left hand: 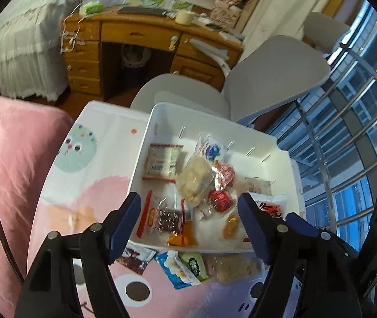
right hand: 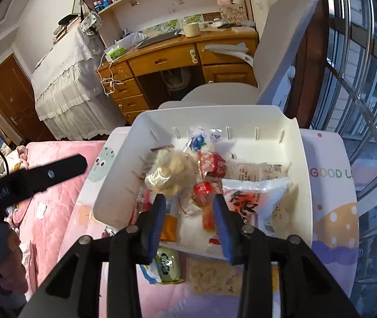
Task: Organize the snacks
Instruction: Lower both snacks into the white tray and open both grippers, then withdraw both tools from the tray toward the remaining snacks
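A white plastic bin (left hand: 162,114) (right hand: 302,145) stands on a small patterned table (left hand: 95,164) (right hand: 328,185) and holds several snack packs: a pale puffed snack (left hand: 193,180) (right hand: 170,172), red wrapped candies (left hand: 221,198) (right hand: 212,164), a dark bar (left hand: 166,220) and a white pack with red print (right hand: 254,198). My left gripper (left hand: 188,220) is open and empty over the bin's near edge. My right gripper (right hand: 189,212) is open and empty over the bin's near side. A green pack (left hand: 195,265) (right hand: 167,265), a blue-white pack (left hand: 175,270) and a pale crispy pack (left hand: 233,267) (right hand: 215,278) lie on the table in front of the bin.
A pink quilted bed (left hand: 8,164) (right hand: 50,185) lies to the left. A grey chair (left hand: 268,79) (right hand: 281,53) stands behind the table, then a wooden desk (left hand: 140,34) (right hand: 175,58). Window bars (left hand: 360,132) run along the right. The left gripper's arm (right hand: 29,177) shows at left.
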A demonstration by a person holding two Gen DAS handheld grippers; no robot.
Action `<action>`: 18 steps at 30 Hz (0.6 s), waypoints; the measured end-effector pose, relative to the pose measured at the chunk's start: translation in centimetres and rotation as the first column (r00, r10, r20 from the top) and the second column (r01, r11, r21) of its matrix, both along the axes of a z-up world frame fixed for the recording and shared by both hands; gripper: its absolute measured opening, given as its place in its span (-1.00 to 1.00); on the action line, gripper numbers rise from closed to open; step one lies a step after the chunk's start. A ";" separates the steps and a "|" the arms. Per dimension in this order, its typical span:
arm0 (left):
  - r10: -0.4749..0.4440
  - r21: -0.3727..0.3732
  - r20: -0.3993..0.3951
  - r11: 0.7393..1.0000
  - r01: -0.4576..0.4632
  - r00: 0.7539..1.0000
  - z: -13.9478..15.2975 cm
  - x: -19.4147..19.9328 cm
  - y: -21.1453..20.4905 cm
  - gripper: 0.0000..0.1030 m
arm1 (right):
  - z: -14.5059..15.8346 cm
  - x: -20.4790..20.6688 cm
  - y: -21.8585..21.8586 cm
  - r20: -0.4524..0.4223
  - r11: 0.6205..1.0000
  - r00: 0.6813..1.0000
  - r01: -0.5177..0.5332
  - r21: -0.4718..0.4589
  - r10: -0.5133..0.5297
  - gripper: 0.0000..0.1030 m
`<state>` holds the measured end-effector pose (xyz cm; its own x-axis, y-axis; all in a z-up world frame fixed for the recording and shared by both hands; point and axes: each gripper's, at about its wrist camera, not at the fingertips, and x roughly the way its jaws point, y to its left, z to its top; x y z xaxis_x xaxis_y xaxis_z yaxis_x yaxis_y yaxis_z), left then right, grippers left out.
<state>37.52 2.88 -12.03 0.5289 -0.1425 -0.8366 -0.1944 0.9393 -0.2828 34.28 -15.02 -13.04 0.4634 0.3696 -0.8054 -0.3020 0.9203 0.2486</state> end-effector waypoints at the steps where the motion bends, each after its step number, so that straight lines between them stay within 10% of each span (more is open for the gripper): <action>1: 0.015 -0.003 -0.015 1.000 -0.015 1.000 -0.2 0.0 0.0 0.44 | -0.2 0.1 -0.3 -0.006 1.000 1.000 0.000 0.002 0.000 -0.22; 18: 0.100 -0.008 -0.182 0.995 -0.103 0.978 -5.0 -4.1 -1.3 0.50 | -2.9 -3.0 -7.7 -0.031 0.995 0.998 0.065 0.076 -0.063 0.09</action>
